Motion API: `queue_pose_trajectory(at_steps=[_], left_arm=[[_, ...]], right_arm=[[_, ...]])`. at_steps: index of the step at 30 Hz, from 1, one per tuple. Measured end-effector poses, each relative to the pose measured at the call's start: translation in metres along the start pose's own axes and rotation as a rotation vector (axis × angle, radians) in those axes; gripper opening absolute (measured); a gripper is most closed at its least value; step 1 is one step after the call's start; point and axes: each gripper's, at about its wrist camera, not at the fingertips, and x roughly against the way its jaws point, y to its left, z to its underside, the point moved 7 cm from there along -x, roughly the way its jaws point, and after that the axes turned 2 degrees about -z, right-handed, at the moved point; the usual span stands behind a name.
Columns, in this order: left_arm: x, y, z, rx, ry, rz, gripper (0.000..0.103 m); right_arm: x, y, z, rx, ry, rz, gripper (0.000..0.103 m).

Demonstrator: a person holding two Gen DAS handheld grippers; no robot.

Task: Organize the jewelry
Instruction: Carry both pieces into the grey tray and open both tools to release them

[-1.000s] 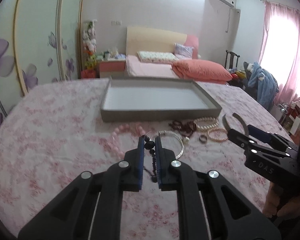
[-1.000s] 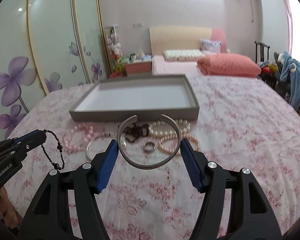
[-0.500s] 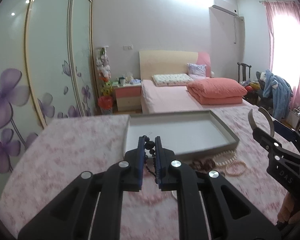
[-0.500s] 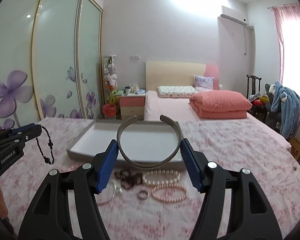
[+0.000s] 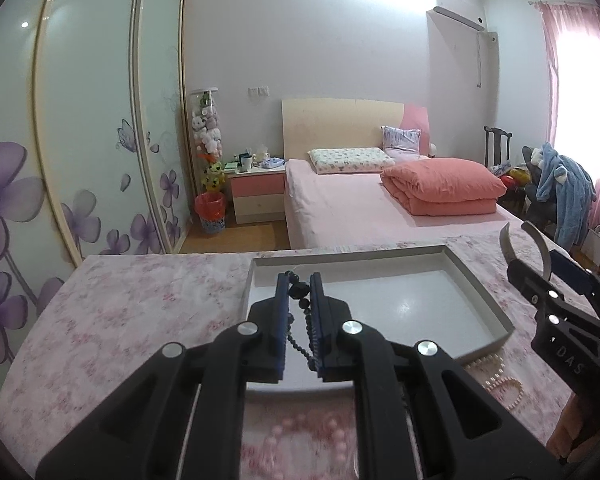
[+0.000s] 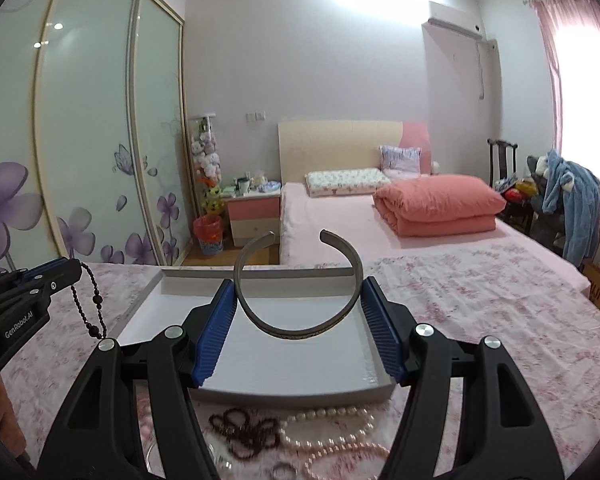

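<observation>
I am holding both grippers above the grey tray, which is sitting on the pink floral tablecloth. The left gripper is clamping a black bead string between its blue pads; the string is hanging down between the fingers over the tray's near left part. The right gripper is gripping an open silver cuff bangle by its two sides, its gap facing away from me, over the tray's white floor. On the cloth just in front of the tray, I am seeing a dark red bead bracelet, a pearl strand beside it and a pink bead bracelet. A bed is standing behind the table.
</observation>
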Motion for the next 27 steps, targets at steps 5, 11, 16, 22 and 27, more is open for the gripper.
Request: queue_pose_trajectory(at_steps=[5,11,16,22,27], left_arm=[[-0.043,-0.001,0.002,0.012,0.053,0.012,0.011],[-0.084,-0.004,0.012,0.017,0.114,0.027,0.011],[-0.110,-0.011,0.022,0.010,0.172,0.045,0.012],[-0.123,-0.014,0.031,0.033,0.211,0.070,0.018],[-0.115,0.001,0.027,0.072,0.197,0.061,0.023]], right_arm=[[-0.037,-0.001,0.009,-0.019,0.082,-0.004,0.064],[-0.081,0.001,0.029,-0.046,0.205,-0.018,0.064],[-0.103,0.009,0.044,-0.030,0.290,-0.024,0.065],[-0.108,0.009,0.052,-0.044,0.340,-0.015,0.079],[-0.092,-0.004,0.039,-0.051,0.301,-0.006,0.079]])
